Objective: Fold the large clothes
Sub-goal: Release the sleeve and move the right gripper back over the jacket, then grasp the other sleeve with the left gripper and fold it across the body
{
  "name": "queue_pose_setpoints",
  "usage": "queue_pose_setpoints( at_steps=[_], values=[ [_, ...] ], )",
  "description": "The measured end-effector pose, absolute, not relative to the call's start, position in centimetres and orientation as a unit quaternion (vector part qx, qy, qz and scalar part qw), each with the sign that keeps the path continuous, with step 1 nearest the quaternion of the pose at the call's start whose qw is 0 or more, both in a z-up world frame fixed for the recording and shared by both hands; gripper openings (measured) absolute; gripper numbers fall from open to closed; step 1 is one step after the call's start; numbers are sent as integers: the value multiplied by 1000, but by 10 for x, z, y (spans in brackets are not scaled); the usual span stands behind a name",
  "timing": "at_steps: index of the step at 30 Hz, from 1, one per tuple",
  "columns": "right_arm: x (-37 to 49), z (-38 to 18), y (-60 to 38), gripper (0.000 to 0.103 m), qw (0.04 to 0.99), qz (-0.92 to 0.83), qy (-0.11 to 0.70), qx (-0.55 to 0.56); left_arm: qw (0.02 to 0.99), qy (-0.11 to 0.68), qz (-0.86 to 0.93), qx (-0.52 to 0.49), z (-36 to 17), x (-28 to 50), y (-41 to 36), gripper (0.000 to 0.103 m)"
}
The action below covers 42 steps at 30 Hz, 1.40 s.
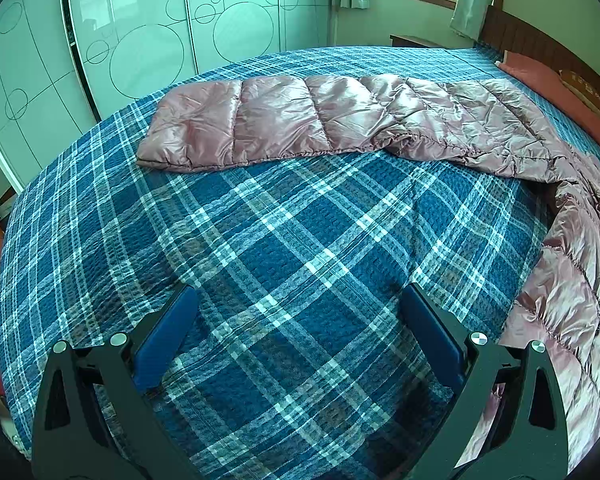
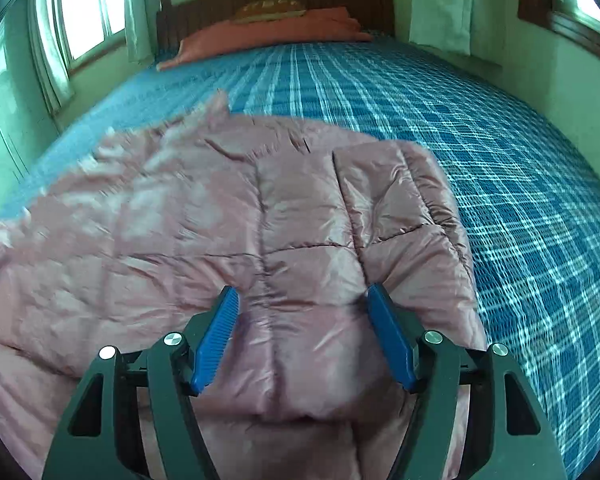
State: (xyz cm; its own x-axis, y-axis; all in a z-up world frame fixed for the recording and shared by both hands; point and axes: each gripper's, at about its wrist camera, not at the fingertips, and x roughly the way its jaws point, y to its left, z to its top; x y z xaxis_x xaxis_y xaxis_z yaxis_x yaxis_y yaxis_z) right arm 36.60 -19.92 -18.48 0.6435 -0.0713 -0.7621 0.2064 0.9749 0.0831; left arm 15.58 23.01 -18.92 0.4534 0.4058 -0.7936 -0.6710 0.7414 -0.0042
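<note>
A shiny pink quilted down jacket lies on the bed. In the left wrist view one sleeve [image 1: 300, 120] stretches flat across the far side and the body [image 1: 580, 280] runs down the right edge. My left gripper [image 1: 298, 300] is open and empty above the bare plaid bedspread, apart from the jacket. In the right wrist view the jacket [image 2: 220, 248] fills the left and centre, with a sleeve [image 2: 404, 208] folded over its right side. My right gripper [image 2: 302, 294] is open, its fingers low over the jacket near its close edge, holding nothing.
The bed has a blue plaid bedspread [image 1: 280, 240], also in the right wrist view [image 2: 500, 140]. An orange pillow [image 2: 268, 34] and wooden headboard [image 2: 340, 0] are at the head. Glass wardrobe doors [image 1: 140, 40] stand beyond the bed. Windows with curtains [image 2: 80, 20] line the walls.
</note>
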Motion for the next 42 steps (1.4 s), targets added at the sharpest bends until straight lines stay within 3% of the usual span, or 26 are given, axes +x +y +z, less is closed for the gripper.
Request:
queue_pose_setpoints(
  at_steps=[6,11,22,28,30,34,36,42],
  values=[
    [368,-205,-190,70,901,-86,423,50,837,414,313,-174,-189,157,227,101],
    [364,-206,-189,70,904,-83,416,54,856,371,257,-253,-178,141,250,101],
    [359,-207,-191,70,906,-84,412,52,843,283,235,-392,-204,148,377,101],
    [359,-207,-191,71,906,-85,411,51,835,268,250,-410,-209,154,417,100],
    [359,-207,-191,71,906,-85,411,51,820,259,283,-425,-208,150,428,71],
    [359,-206,-192,71,906,-85,411,51,805,244,322,-435,-211,139,444,41],
    [359,-206,-191,71,907,-85,410,50,816,245,314,-419,-209,144,455,13],
    [359,-206,-192,71,907,-85,410,50,866,228,298,-331,-164,170,444,9]
  ],
)
